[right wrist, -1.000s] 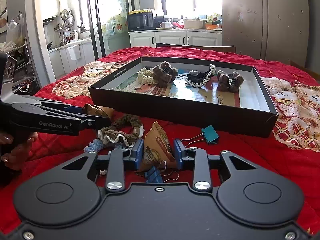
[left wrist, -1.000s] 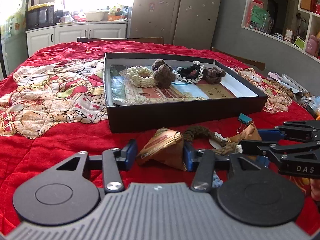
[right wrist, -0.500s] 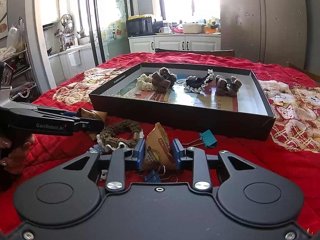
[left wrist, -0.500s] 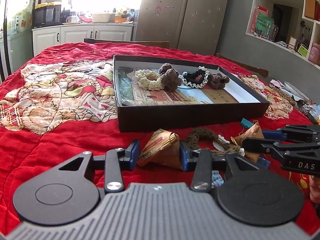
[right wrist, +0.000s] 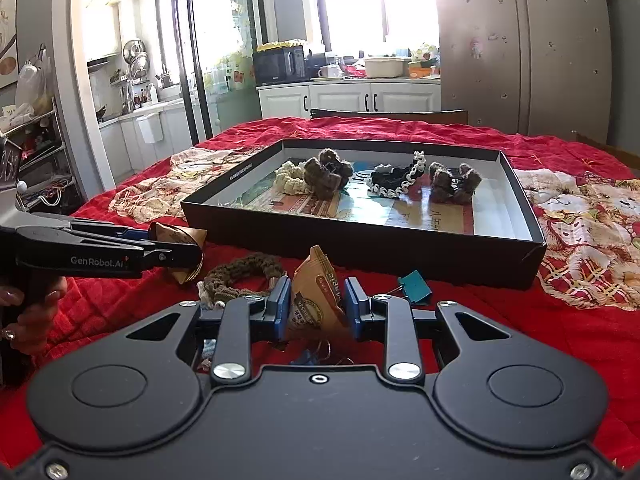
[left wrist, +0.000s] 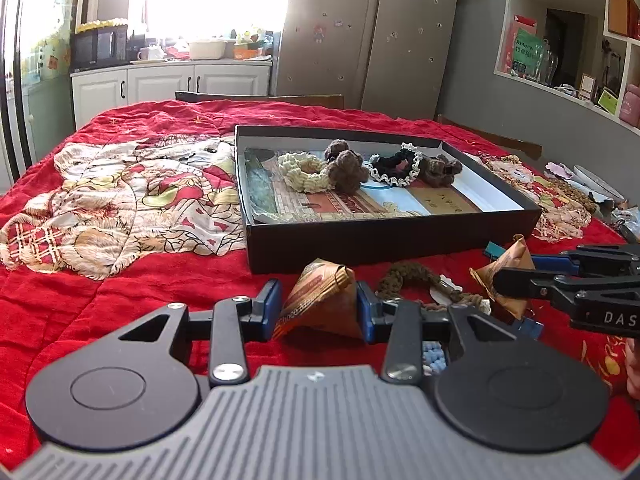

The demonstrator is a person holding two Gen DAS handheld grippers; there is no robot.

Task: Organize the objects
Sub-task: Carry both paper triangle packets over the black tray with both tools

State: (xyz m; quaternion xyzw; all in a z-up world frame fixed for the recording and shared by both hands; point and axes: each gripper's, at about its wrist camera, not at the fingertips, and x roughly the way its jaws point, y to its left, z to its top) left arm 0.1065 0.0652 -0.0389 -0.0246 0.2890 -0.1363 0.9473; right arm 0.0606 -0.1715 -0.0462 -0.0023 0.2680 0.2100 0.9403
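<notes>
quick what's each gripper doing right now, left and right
Left gripper: jaws just closing, shut on a brown snack packet.
Right gripper: shut on another brown snack packet.

Your right gripper (right wrist: 317,308) hides most of the small blue metal binder clips (right wrist: 308,358); their number can't be told.

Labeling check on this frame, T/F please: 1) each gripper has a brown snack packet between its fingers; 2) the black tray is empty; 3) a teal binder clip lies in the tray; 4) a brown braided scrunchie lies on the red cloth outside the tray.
1) True: left gripper and right gripper each clamp a brown snack packet.
2) False: the black tray holds several scrunchies.
3) False: the teal binder clip lies on the red cloth.
4) True: brown braided scrunchie.
</notes>
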